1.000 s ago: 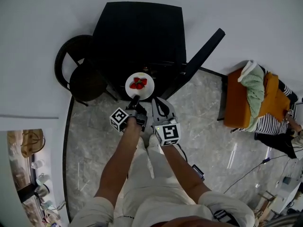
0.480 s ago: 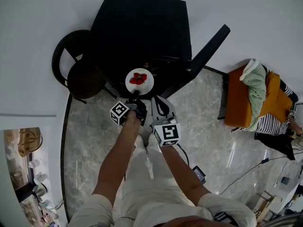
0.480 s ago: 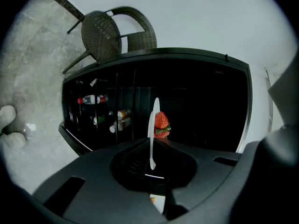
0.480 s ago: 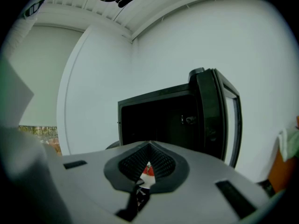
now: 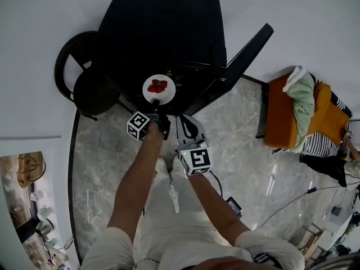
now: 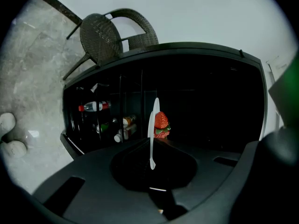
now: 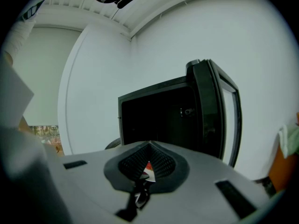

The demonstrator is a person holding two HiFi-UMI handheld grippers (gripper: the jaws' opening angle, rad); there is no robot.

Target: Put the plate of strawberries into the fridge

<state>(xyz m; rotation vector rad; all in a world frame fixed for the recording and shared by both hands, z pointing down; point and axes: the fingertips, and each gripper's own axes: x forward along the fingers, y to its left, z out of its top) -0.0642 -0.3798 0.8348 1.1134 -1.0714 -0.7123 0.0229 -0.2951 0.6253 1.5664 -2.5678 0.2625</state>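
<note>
In the head view a small white plate point(image 5: 158, 89) with strawberries point(image 5: 158, 86) hangs level at the black fridge's point(image 5: 163, 27) open front. My left gripper point(image 5: 158, 112) is shut on its near rim. The left gripper view shows the plate point(image 6: 153, 125) edge-on between the jaws, a strawberry point(image 6: 161, 121) on it, and the dark fridge interior behind. The fridge door point(image 5: 242, 55) stands swung open to the right. My right gripper point(image 5: 188, 125) hangs lower and to the right, shut with nothing in it, pointing at the open fridge point(image 7: 159, 120).
A dark wicker chair point(image 5: 84, 77) stands left of the fridge. Bottles point(image 6: 96, 106) lie on a shelf in the fridge's left part. An orange seat with clothes point(image 5: 298, 117) is at the right, with a person point(image 5: 337, 156) beside it. Cables point(image 5: 281, 207) run across the marble floor.
My left gripper has carried the plate forward and to the left, up to the fridge opening. The right gripper has followed a little and stayed shut.
</note>
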